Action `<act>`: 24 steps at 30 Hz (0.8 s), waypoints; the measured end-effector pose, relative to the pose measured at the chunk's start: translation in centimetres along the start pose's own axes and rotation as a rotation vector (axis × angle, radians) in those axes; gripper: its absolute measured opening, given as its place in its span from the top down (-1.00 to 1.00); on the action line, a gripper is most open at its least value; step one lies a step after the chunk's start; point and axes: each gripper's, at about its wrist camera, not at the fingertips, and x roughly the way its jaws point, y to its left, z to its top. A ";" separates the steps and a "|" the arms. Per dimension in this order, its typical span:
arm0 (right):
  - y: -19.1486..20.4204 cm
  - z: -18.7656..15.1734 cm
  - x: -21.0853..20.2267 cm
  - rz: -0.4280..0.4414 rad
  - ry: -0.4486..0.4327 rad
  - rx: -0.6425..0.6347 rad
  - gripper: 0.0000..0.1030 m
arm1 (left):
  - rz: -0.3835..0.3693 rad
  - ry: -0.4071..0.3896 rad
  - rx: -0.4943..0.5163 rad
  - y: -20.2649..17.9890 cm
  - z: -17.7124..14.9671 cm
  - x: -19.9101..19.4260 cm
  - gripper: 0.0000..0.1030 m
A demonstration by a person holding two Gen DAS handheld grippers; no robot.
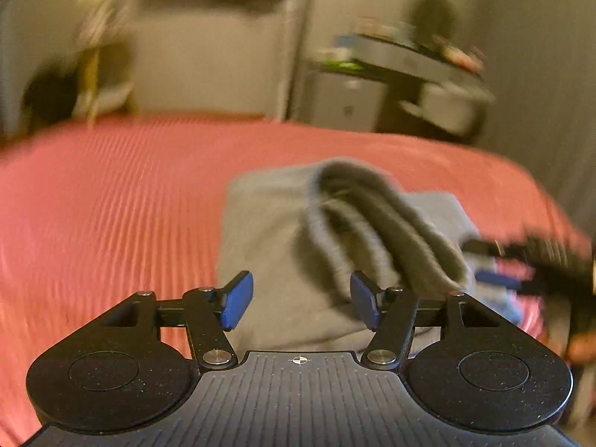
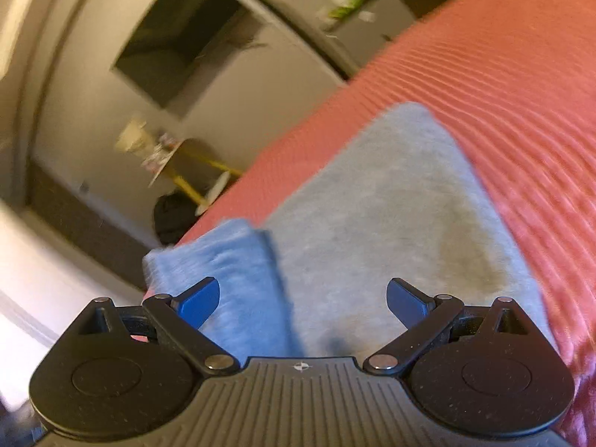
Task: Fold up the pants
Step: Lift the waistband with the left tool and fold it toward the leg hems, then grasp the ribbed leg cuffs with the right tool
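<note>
Grey pants (image 1: 268,223) lie folded on a red ribbed bedspread (image 1: 111,193). A ribbed band of the cloth (image 1: 380,223) arches up over their right side, blurred. My left gripper (image 1: 301,300) hovers over the near edge of the pants, open, its blue pads (image 1: 238,298) apart with nothing pinched. The right gripper (image 1: 488,264) shows blurred at the right edge beside that band. In the right wrist view the pants (image 2: 391,205) stretch away over the bedspread (image 2: 503,74), a bluish fold (image 2: 231,260) at their left. My right gripper (image 2: 303,303) stands wide open above them, holding nothing.
Beyond the bed stand a cluttered shelf (image 1: 409,63), a white cabinet (image 1: 335,100) and a dark bag (image 1: 48,97) on the floor. A small yellow-legged table (image 2: 178,160) stands under a dark panel on the wall (image 2: 178,37). The bedspread extends left of the pants.
</note>
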 end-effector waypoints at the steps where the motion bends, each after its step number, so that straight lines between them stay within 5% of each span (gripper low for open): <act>1: 1.2 -0.4 0.0 0.003 0.008 -0.065 -0.89 | 0.004 0.005 -0.073 1.4 -0.3 -0.3 -0.21; 4: 4.9 -1.7 -0.4 -0.044 -0.007 -0.240 -0.89 | 0.061 -0.036 -0.225 4.9 -1.3 -2.0 -0.26; 8: 9.9 -4.8 -0.9 -0.086 -0.043 -0.517 -0.90 | 0.217 -0.051 -0.305 8.3 -3.1 -2.5 -0.29; 11: 12.5 -7.0 1.7 -0.250 -0.015 -0.694 -0.91 | 0.204 -0.042 -0.448 10.4 -3.9 -2.0 -0.29; 14: 13.5 -8.0 5.1 -0.337 0.035 -0.772 -0.91 | 0.206 -0.066 -0.474 10.9 -3.9 -1.5 -0.32; 19: 14.6 -7.2 8.2 -0.347 0.002 -0.717 -0.84 | 0.195 -0.042 -0.520 11.8 -4.7 -1.2 -0.32; 21: 14.0 -6.4 9.3 -0.342 -0.008 -0.620 -0.37 | 0.202 -0.038 -0.525 11.8 -4.9 -1.2 -0.32; 24: 12.1 -3.9 7.6 -0.267 -0.067 -0.344 0.03 | 0.203 -0.037 -0.510 11.6 -4.9 -1.1 -0.32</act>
